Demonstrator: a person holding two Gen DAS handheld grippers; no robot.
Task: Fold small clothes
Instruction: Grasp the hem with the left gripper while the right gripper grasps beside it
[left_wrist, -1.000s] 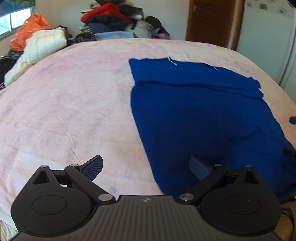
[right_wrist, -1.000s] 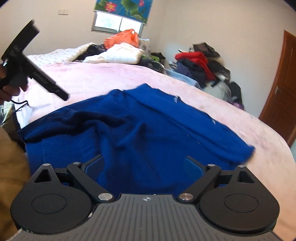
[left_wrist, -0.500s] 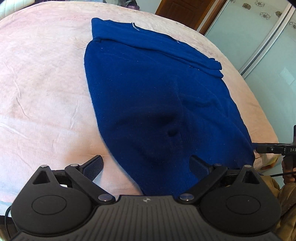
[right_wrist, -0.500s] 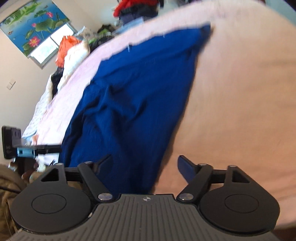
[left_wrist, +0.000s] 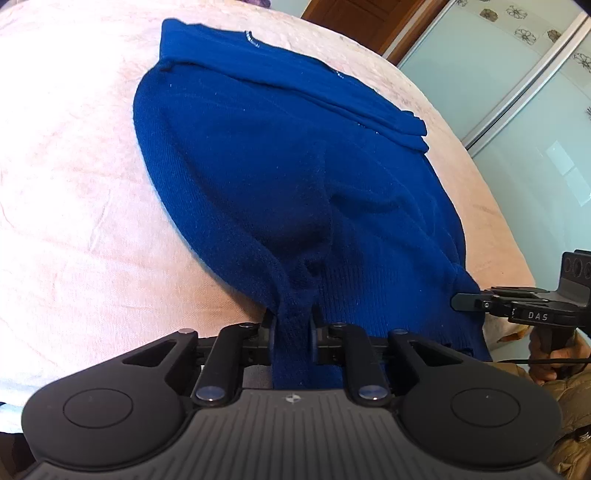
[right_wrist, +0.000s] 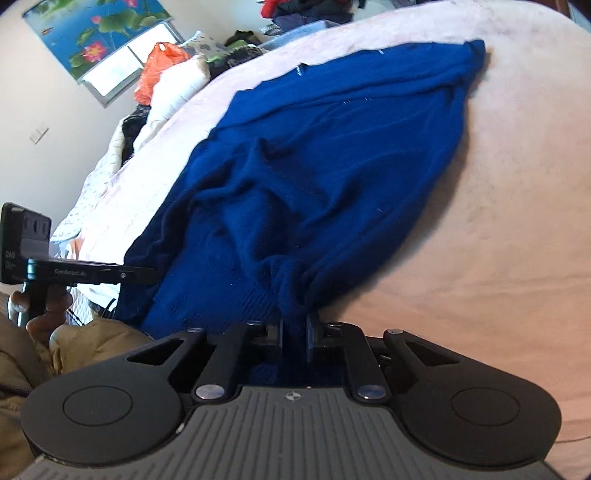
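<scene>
Your left tool (left_wrist: 291, 325) is closing, and its pads already pinch a bunched fold of the blue knit sweater (left_wrist: 280, 158) at the hem nearest you. The fabric rises in a narrow ridge from between the fingers (left_wrist: 266, 332) and fans out across the bed. Your right tool (right_wrist: 294, 326) is closing too, with a gathered tuck of the same sweater (right_wrist: 332, 147) squeezed between its pads at the other near corner of the hem.

The sweater lies spread on the pale pink bed cover (left_wrist: 74, 177), its far end folded over into a band with small white stitching showing along it. Between the two grips the cloth is rumpled, with a deep crease running up the middle; further away it lies flatter.

From the left wrist view you see your right tool from the side at the right edge, touching the sweater's corner, with your hand (left_wrist: 550, 354) wrapped round its handle. From the right wrist view your left tool (right_wrist: 147, 274) reaches in from the left edge to the sweater's hem, your other hand (right_wrist: 40, 306) on its grip.

Beyond the bed, a heap of clothes (right_wrist: 295, 14) sits by the far wall, and an orange bag (right_wrist: 159, 70) lies under the window (right_wrist: 110, 77)
</scene>
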